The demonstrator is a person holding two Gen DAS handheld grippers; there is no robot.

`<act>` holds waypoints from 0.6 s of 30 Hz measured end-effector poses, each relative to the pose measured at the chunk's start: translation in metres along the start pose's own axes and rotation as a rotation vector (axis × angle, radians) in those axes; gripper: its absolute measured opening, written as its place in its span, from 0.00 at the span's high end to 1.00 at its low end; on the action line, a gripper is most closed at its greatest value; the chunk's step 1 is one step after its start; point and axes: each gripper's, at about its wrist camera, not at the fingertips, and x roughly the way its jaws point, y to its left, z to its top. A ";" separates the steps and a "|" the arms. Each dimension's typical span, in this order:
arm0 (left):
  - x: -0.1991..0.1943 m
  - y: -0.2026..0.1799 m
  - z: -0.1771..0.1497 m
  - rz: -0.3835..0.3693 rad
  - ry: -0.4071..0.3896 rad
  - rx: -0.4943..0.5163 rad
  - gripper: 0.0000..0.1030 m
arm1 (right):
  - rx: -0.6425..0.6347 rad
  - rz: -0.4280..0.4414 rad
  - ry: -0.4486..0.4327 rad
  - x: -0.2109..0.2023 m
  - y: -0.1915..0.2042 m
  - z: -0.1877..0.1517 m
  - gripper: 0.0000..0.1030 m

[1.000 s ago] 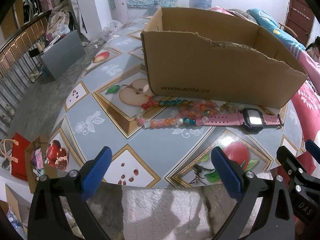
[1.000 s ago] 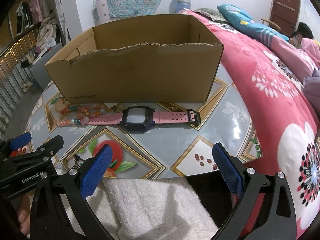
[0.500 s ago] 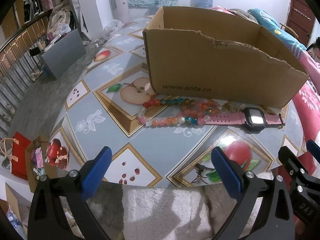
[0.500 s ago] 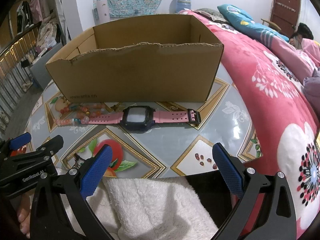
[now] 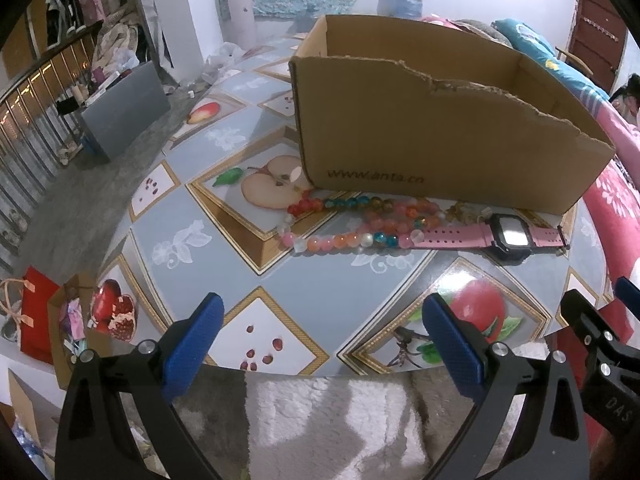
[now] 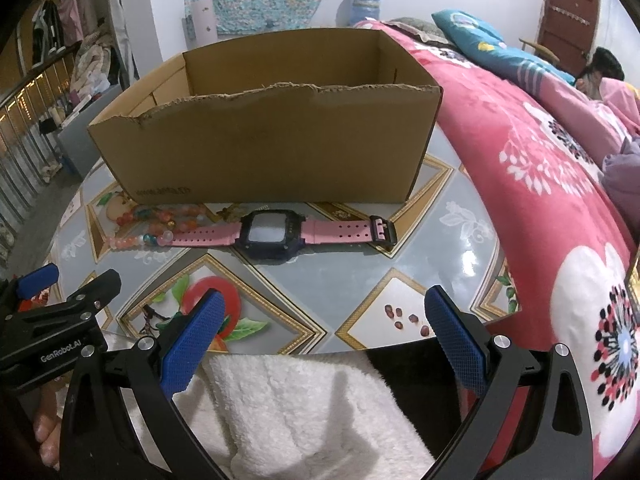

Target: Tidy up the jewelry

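Left wrist view: Your left gripper (image 5: 322, 336) sits over the near edge of the table (image 5: 304, 276), its blue-padded fingers (image 5: 192, 342) spread wide with nothing between them. Ahead, a bead necklace (image 5: 360, 222) lies on the patterned tabletop, doubled into two rows, its far row just in front of the cardboard box (image 5: 440, 144). The pink watch (image 5: 504, 236) lies flat to the right of the beads, one strap end touching the near row. A small gold-coloured item (image 5: 466, 212) rests between the beads and the watch, close to the box wall; what it is cannot be made out. The box stands open-topped with a torn front edge; its floor is hidden from this angle. Part of your right gripper (image 5: 600, 336) shows at the right edge. White fleece (image 5: 332, 424) lies below the table edge.

Right wrist view: Your right gripper (image 6: 328, 336) is also at the near table edge (image 6: 440, 280), its fingers (image 6: 456, 336) set wide and holding nothing. The watch (image 6: 276, 234) lies straight ahead, face up, strap stretched left to right, buckle at the right end, just in front of the box (image 6: 272, 148). The necklace (image 6: 160, 226) lies to the watch's left, touching its strap. Your left gripper (image 6: 60, 304) shows at the lower left. A pink floral bedcover (image 6: 560, 184) borders the table on the right.
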 end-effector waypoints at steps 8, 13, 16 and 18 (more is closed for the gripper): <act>0.021 0.004 0.003 0.041 0.022 -0.006 0.05 | -0.007 -0.010 0.011 0.005 -0.002 -0.004 0.08; 0.041 -0.001 0.008 0.084 0.040 0.039 0.06 | -0.024 -0.024 0.026 0.018 -0.002 -0.002 0.08; 0.048 -0.003 0.010 0.093 0.041 0.058 0.05 | -0.029 -0.025 0.041 0.029 -0.002 -0.002 0.08; 0.050 -0.004 0.012 0.096 0.031 0.062 0.05 | -0.041 -0.028 0.055 0.038 -0.001 -0.002 0.08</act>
